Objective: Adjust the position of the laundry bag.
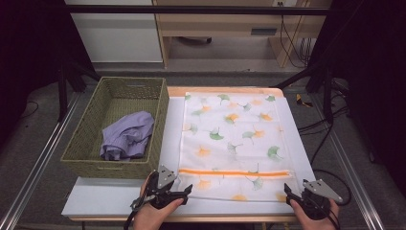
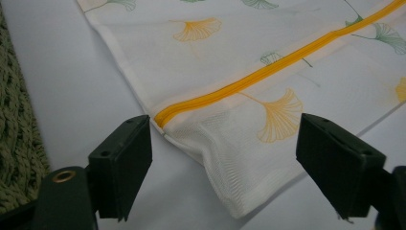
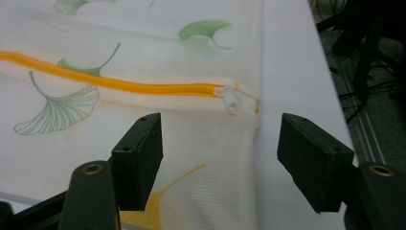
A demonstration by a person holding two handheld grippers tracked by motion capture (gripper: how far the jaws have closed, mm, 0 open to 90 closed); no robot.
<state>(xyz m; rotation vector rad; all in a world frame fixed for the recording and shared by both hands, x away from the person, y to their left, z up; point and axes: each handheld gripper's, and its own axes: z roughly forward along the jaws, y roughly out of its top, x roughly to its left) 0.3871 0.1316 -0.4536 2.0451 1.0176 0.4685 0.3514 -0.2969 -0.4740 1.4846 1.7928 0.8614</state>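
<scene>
Woven green basket (image 1: 81, 143) at 9 o'clock on the desk (image 1: 297, 143), touching the desk's left edge. Crumpled lavender garment (image 1: 128, 135) inside, toward the near right corner of the basket.

White mesh laundry bag (image 1: 234, 139) with ginkgo-leaf print lying flat at desk center, just beside the basket at its 3 o'clock. Orange zipper (image 1: 234, 172) running straight across the near part of the bag, closed along the visible length.

Left tool (image 1: 186, 191) at 7 o'clock of the bag, held in a hand (image 1: 155, 213) entering from the bottom edge, tips at the bag's near left corner. In the left gripper view: left tool (image 2: 224, 158) released, jaws spread wide, bag corner (image 2: 239, 163) lying between them, slightly puckered. Left jaw just beside the zipper end (image 2: 163, 117); contact with the fabric unclear. Basket weave (image 2: 16, 143) at 9 o'clock of that view.

Right tool (image 1: 289, 190) at 5 o'clock of the bag, held in the other hand (image 1: 313, 213), tips near the bag's near right corner. In the right gripper view: right tool (image 3: 220, 158) released, jaws wide apart, straddling the bag's right edge (image 3: 253, 158). Zipper pull (image 3: 234, 100) at 12 o'clock just ahead of the jaws, not gripped. Left jaw over the fabric, right jaw over bare desk (image 3: 292, 86).
</scene>
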